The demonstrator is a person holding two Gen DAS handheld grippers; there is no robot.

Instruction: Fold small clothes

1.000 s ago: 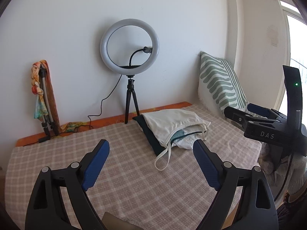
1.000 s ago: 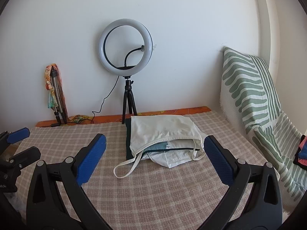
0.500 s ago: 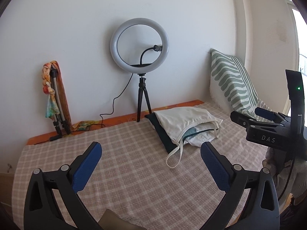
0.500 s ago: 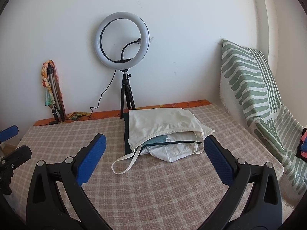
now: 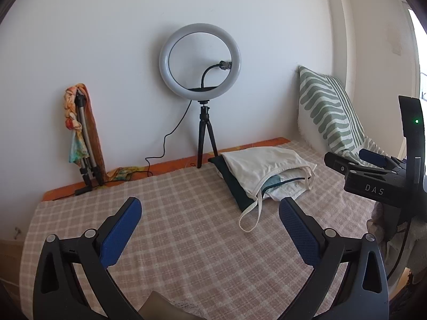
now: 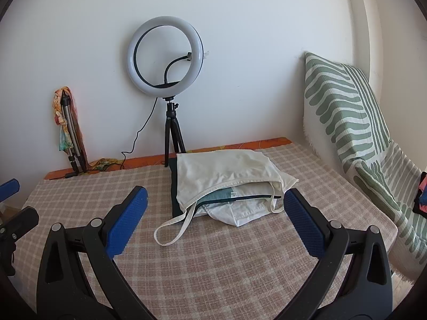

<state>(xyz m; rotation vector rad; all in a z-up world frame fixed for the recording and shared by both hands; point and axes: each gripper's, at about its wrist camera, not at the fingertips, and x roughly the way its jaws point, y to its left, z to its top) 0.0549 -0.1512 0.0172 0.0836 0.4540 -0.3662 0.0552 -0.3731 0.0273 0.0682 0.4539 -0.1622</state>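
A cream tote bag (image 5: 261, 165) (image 6: 224, 170) lies on its side at the back of the checked table (image 5: 186, 226) (image 6: 226, 266). Its mouth faces me and one strap (image 6: 173, 229) trails forward. Out of it stick a white garment (image 6: 240, 213) and a teal one (image 6: 216, 196). A dark green garment (image 6: 174, 197) (image 5: 234, 186) lies under the bag. My left gripper (image 5: 209, 201) hovers open above the table's front left part, short of the bag. My right gripper (image 6: 216, 190) also stands open, in front of the bag's mouth with nothing between its blue pads (image 6: 304, 224).
A ring light on a black tripod (image 5: 200, 61) (image 6: 165, 56) stands against the wall behind the bag, its cable running left. A folded tripod wrapped in a colourful scarf (image 5: 80, 133) leans at the back left. A green-striped pillow (image 6: 344, 112) lines the right side.
The left gripper's jaws have spread a little wider and its view has swung slightly left, so the bag sits further right. The right gripper has barely moved.
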